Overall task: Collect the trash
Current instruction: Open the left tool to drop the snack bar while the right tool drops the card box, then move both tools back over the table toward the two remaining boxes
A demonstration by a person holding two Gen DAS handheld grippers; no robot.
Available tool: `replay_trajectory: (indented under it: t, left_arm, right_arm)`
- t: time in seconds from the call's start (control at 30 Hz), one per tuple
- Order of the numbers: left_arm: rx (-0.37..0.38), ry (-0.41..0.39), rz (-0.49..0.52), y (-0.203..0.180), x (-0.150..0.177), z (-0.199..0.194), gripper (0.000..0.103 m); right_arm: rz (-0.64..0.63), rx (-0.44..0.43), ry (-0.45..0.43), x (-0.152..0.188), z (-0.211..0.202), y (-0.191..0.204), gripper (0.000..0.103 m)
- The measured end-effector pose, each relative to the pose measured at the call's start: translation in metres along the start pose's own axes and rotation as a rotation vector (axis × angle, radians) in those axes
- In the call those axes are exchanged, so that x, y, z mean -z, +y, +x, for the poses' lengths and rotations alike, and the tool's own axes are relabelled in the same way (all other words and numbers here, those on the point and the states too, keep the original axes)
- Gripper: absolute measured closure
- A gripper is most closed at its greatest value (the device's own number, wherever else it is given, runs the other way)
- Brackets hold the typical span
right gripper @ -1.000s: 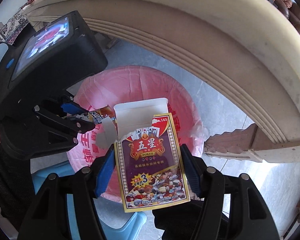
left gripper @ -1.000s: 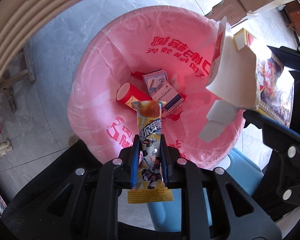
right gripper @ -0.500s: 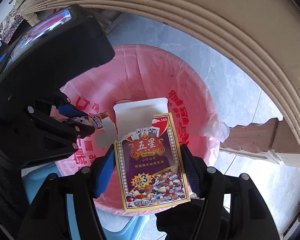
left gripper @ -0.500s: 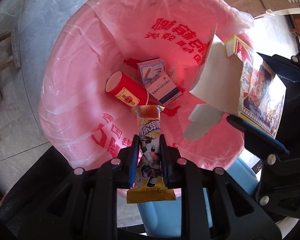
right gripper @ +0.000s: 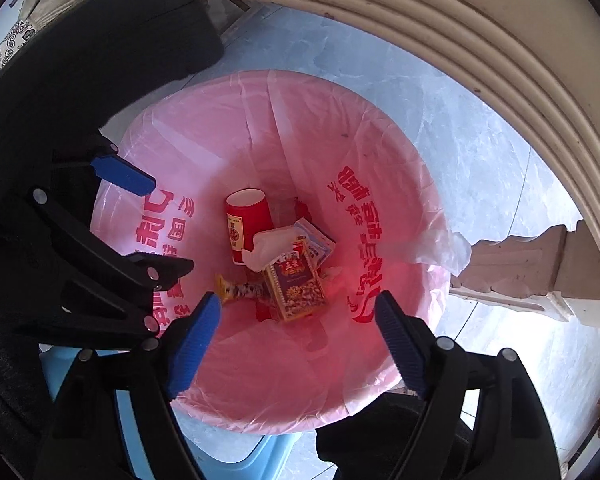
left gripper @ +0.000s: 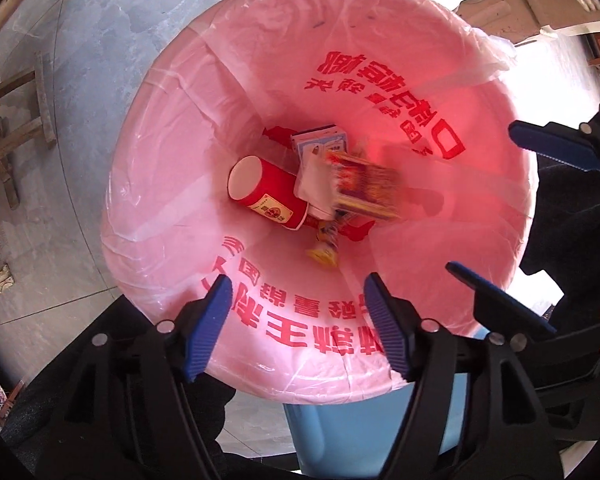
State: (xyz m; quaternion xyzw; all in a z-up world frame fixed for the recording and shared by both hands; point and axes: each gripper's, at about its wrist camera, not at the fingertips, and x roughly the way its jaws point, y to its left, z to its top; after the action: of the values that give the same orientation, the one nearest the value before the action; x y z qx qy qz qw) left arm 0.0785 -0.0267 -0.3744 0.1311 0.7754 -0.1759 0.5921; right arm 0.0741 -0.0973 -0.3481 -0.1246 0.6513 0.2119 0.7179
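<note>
A bin lined with a pink bag (left gripper: pixel 172 208) (right gripper: pixel 380 152) sits below both grippers. At its bottom lie a red paper cup (left gripper: pixel 264 196) (right gripper: pixel 246 220), a blue-and-white carton (left gripper: pixel 320 144) (right gripper: pixel 316 240), the playing-card box (left gripper: pixel 364 188) (right gripper: pixel 296 284), blurred in the left wrist view, and the yellow snack wrapper (left gripper: pixel 326 246) (right gripper: pixel 240 290). My left gripper (left gripper: pixel 300 328) hangs over the near rim, its jaws opening with nothing between them. My right gripper (right gripper: pixel 298 336) is also opening over the bin and holds nothing; its blue fingers (left gripper: pixel 548 152) show at the right of the left wrist view.
The bin's blue body (left gripper: pixel 364 436) stands on a grey tiled floor (left gripper: pixel 84 92). A round beige table edge (right gripper: pixel 420 28) arches overhead, with a carved table leg (right gripper: pixel 520 268) beside the bin. A wooden frame (left gripper: pixel 16 128) stands at the left.
Both grippers have let go: the snack wrapper left the left jaws and the card box left the right jaws, and both now lie in the bin. Both grippers sank closer to the bin.
</note>
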Motion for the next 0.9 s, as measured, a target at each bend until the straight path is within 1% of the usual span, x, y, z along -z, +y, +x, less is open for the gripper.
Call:
replay_trajectory:
  t: [0.3, 0.47, 0.57, 0.8, 0.9]
  left_arm:
    - [-0.027, -0.009, 0.005, -0.001, -0.001, -0.002, 0.035]
    - [-0.05, -0.027, 0.011, -0.003, 0.001, -0.008, 0.035]
    - [-0.061, -0.042, 0.012, -0.004, 0.001, -0.013, 0.035]
    - [-0.079, -0.068, 0.049, -0.014, 0.016, -0.031, 0.035]
    - [-0.059, -0.085, 0.093, -0.022, 0.03, -0.048, 0.035]
  right_arm:
    - [-0.002, -0.011, 0.005, 0.001, 0.0, 0.0, 0.025]
    - [-0.028, 0.022, 0.0, 0.001, -0.002, 0.006, 0.025]
    - [-0.028, 0.028, -0.01, 0.001, -0.006, 0.007, 0.025]
    - [-0.036, 0.006, -0.033, 0.011, -0.028, 0.01, 0.025]
    - [-0.064, -0.002, -0.032, 0.018, -0.047, 0.017, 0.025]
